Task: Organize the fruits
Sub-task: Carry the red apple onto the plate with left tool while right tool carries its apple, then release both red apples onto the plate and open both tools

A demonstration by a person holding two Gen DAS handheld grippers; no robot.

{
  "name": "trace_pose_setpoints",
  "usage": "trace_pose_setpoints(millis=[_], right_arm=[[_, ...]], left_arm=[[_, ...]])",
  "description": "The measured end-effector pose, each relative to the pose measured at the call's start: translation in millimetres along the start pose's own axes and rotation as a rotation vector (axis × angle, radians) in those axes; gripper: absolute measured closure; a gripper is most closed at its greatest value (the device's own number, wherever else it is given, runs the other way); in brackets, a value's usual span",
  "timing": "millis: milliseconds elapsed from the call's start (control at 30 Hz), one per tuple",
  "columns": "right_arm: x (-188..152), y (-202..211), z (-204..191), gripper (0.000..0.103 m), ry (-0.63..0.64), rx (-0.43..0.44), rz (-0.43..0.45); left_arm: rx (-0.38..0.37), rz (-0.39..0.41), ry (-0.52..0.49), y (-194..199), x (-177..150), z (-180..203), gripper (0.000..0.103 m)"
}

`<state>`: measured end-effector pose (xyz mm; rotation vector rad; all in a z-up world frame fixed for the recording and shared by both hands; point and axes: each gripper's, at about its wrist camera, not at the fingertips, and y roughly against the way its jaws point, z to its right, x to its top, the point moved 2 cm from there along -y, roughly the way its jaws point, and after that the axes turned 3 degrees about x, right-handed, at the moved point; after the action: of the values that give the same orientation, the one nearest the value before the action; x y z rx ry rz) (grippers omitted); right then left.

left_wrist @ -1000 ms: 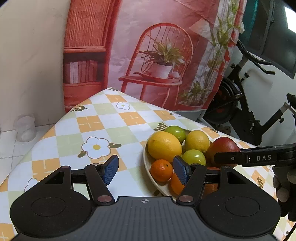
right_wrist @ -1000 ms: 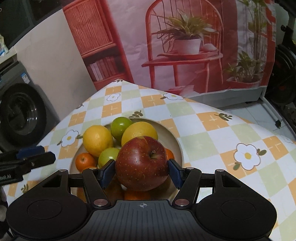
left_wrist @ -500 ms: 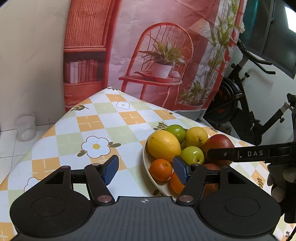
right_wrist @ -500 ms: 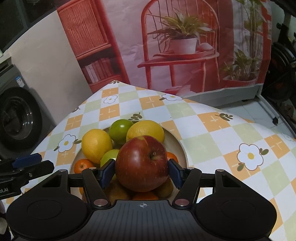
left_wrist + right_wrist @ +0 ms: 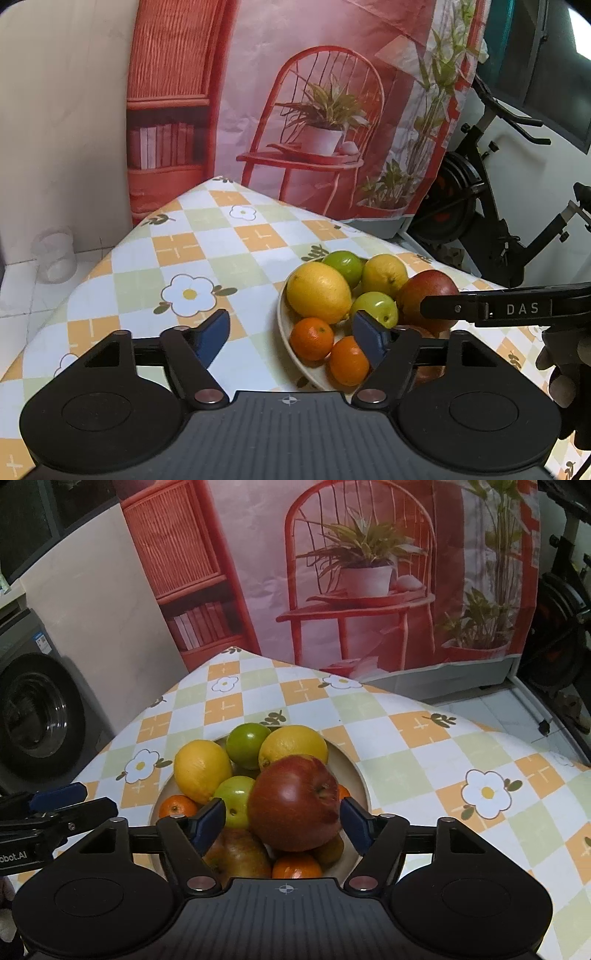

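A cream bowl (image 5: 360, 775) on the checked tablecloth holds lemons (image 5: 203, 771), a lime (image 5: 247, 744), a green apple (image 5: 236, 797) and mandarins (image 5: 177, 806). A red apple (image 5: 295, 801) rests on top of the pile, between the fingers of my right gripper (image 5: 282, 812). Its jaws are opening, and a gap shows at the left pad (image 5: 212, 818). My left gripper (image 5: 291, 328) hovers at the bowl's (image 5: 282, 321) left rim with its jaws opening and nothing between them. From the left wrist view the red apple (image 5: 424, 295) sits behind the right gripper's finger (image 5: 517, 308).
The table narrows to a corner ahead and drops off on both sides. A washing machine (image 5: 37, 716) stands at the left, an exercise bike (image 5: 480, 206) at the right and a printed backdrop (image 5: 314, 110) behind. A clear jar (image 5: 55, 254) sits on the floor. A gloved hand (image 5: 565, 369) holds the right gripper.
The right gripper's pads have come off the red apple, which now sits lower on the pile. The left gripper's jaws have widened a little. Neither hand has shifted much.
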<state>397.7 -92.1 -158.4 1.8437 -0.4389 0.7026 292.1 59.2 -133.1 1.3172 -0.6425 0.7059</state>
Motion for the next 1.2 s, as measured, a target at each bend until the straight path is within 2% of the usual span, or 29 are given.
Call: trace_pose_setpoints(millis=[233,333,667,833,1033,1200], right_arm=[[-2,25,-2,0.03,0.006,-0.025,0.04],[-4,38,-1,0.023,0.003,-0.028,0.065],[-18,71,3,0.015,-0.019,-0.058,0.123],[-23,89,0,0.0,-0.017,-0.089,0.156],[-26,118,-3,0.0,-0.019,-0.095,0.209],[-30,149,-8,0.0,-0.025,-0.104,0.234]], left_arm=[[-0.003,0.015,-0.014,13,8,11,0.014],[0.007,0.018,-0.019,19,11,15,0.013],[0.023,0.045,-0.062,43,18,30,0.01],[0.041,0.062,-0.078,55,20,36,0.01],[0.039,0.087,-0.097,73,28,47,0.01],[0.068,0.105,-0.138,91,33,64,0.01]])
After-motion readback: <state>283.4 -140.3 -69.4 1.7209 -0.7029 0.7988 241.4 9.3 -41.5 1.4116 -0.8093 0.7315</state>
